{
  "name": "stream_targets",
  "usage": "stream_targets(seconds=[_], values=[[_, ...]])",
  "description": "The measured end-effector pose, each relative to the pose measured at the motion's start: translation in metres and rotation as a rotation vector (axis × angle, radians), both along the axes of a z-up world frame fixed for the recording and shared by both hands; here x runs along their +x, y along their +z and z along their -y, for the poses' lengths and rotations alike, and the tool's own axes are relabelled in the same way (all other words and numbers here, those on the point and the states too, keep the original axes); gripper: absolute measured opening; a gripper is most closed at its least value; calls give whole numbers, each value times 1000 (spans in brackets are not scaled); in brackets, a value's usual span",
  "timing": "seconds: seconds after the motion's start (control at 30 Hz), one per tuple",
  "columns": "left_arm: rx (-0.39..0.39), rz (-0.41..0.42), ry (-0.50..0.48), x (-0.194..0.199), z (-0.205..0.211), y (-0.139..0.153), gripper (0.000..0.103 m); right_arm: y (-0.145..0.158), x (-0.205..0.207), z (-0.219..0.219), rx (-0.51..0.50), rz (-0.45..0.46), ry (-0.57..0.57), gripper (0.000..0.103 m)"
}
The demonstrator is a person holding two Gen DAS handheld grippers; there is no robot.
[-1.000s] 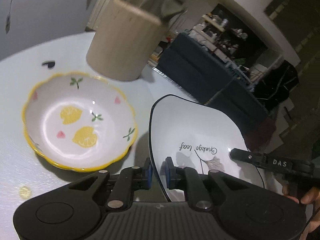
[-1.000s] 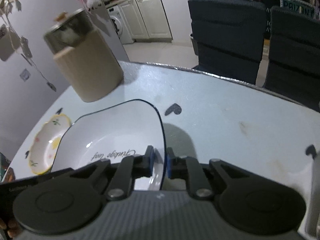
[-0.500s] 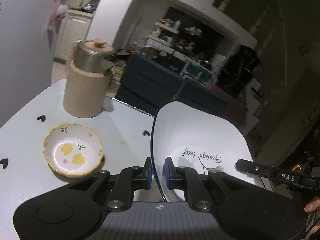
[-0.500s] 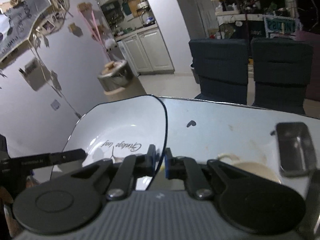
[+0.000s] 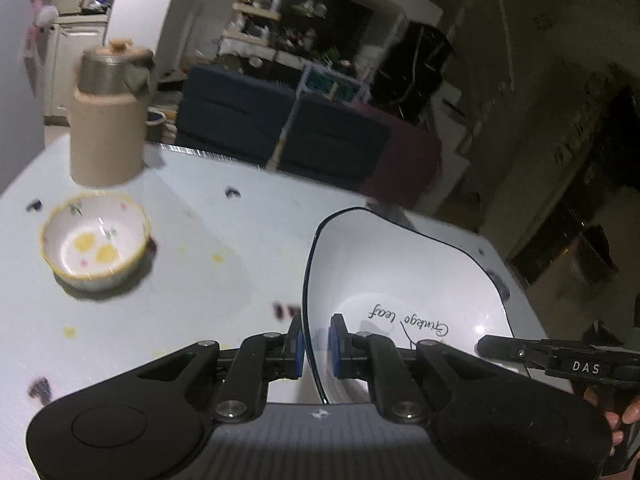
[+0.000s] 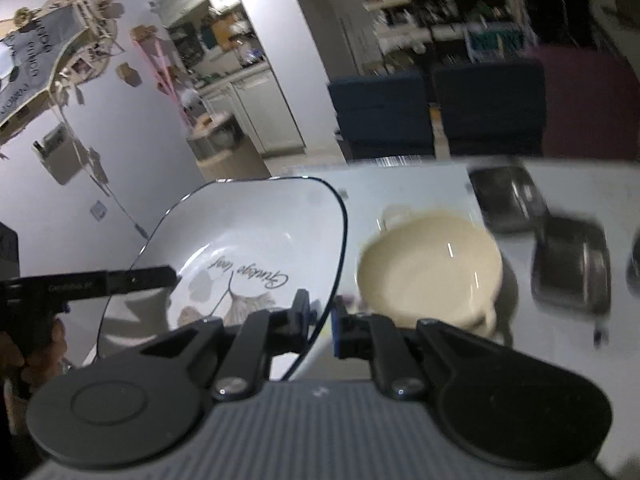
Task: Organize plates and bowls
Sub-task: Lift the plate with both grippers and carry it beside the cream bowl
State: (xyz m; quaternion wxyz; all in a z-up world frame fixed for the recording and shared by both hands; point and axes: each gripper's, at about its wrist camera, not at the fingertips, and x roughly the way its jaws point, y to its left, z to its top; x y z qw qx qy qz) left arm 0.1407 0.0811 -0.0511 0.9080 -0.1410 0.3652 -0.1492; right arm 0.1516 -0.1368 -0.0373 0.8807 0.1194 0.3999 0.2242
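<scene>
**Ana:** Left wrist view showed what, that the other one missed?

**Ben:** One lemon-print bowl (image 5: 95,246) with a yellow rim, standing on the table (image 5: 192,264) near its far left edge, and just behind it one beige jug (image 5: 106,136) with a metal lid. The right wrist view had only a sliver of that jug past the plate, and no lemon bowl at all.

**Ana:** And the right wrist view?

**Ben:** One cream bowl (image 6: 430,270) on the table (image 6: 400,184) just right of the plate, and two dark metal trays (image 6: 570,266) nearer the right edge, one behind the other. They were blurred, so I could not tell more.

**Ana:** Where was the plate?

**Ben:** One white plate (image 5: 400,276), dark-rimmed, with script and a leaf drawing, was held up off the table between both tools. The left gripper (image 5: 316,342) was clamped on the plate's left rim. The right gripper (image 6: 322,318) had the opposite rim between its pads; its jaws were easing apart a little, yet the rim was pinched there.

**Ana:** Did each view catch the other tool?

**Ben:** Yes. From the left wrist, the right gripper's finger reached in at the lower right, with a hand (image 5: 624,416) behind it. From the right wrist, the left gripper's finger lay across the plate's left rim, a hand (image 6: 36,344) below it.

**Ana:** Chairs?

**Ben:** Two dark blue chairs (image 6: 380,108) behind the far edge.
</scene>
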Motion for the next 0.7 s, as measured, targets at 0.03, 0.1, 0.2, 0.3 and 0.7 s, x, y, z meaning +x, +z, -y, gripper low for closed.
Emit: stream_targets(seconds=[0.03,0.1,0.2,0.3,0.7], values=[[6,-10,-16,0,2,-10,14,-8,-5,3,1,-20,-16,13],[20,-44,-38,1,4,-24,14,-23,-12,4,-7,-50,-38,13],[41,-77,-50,4,5,-40,14,-49,-15,3,-7,-117,-56,13],[19,-119,-33,11,-2,-54,14,-62,-12,-3,-24,-163,-47,13],[-60,-201,47,33,-23,-97,18,-78,10,-36,-128,-186,-21,13]])
